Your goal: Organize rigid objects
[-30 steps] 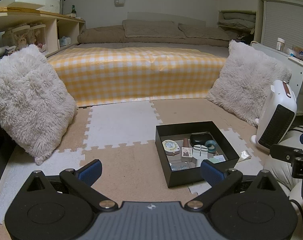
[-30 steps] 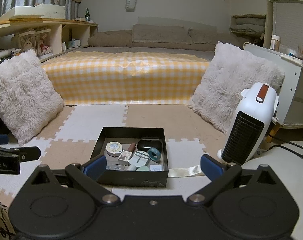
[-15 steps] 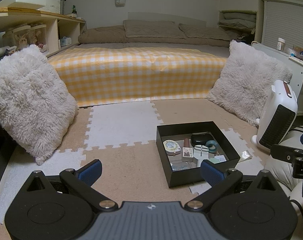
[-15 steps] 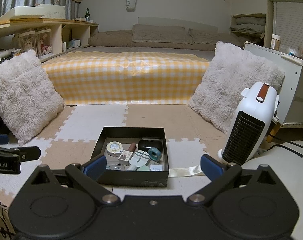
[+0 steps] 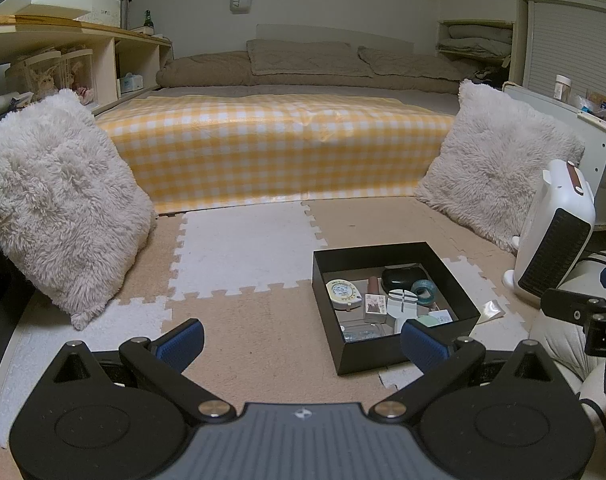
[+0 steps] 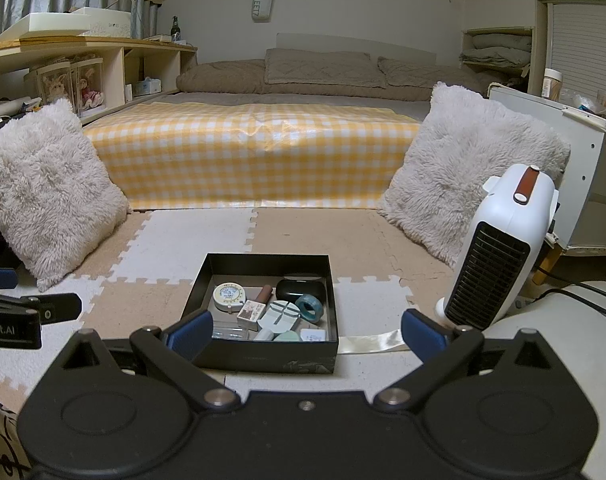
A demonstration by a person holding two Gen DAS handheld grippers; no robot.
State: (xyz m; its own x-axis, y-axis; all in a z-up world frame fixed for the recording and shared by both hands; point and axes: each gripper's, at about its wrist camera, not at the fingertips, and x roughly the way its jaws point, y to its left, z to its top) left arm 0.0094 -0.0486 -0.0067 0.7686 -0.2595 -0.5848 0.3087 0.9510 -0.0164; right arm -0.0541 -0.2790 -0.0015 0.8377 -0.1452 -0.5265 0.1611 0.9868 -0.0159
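Hovering above the foam floor mat point(image 5: 239, 336), the left gripper point(image 5: 302, 344) has its blue-padded fingers point(image 5: 182, 340) spread wide apart with nothing between them. The right gripper point(image 6: 307, 335) is likewise spread wide and holds nothing; its left finger point(image 6: 191, 334) overlaps the near left corner of the black box point(image 6: 265, 354) in view, though contact cannot be confirmed.

The black box sits open on the mat, directly ahead of the right gripper and ahead and to the right of the left one point(image 5: 383, 354). Contents noted in the right wrist view: a round cream tape measure point(image 6: 229, 295) at left, a small brown tube point(image 6: 265, 293) beside it, a black oval case point(image 6: 301, 289) at the rear, a teal tape roll point(image 6: 309, 308) leaning near the right wall, a small printed box point(image 6: 250, 314), a pale grey-green disc point(image 6: 282, 314) at centre, and a small white card point(image 6: 314, 335) at the near right corner. Further small items along the near wall are too unclear to identify.

A glossy strip point(image 6: 373, 342) lies on the mat, touching the box's right side. A white fan heater point(image 6: 499, 248) stands upright to the right. Two fluffy cushions point(image 6: 49, 188) point(image 6: 469, 168) flank a bed with a yellow checked cover point(image 6: 255, 156).
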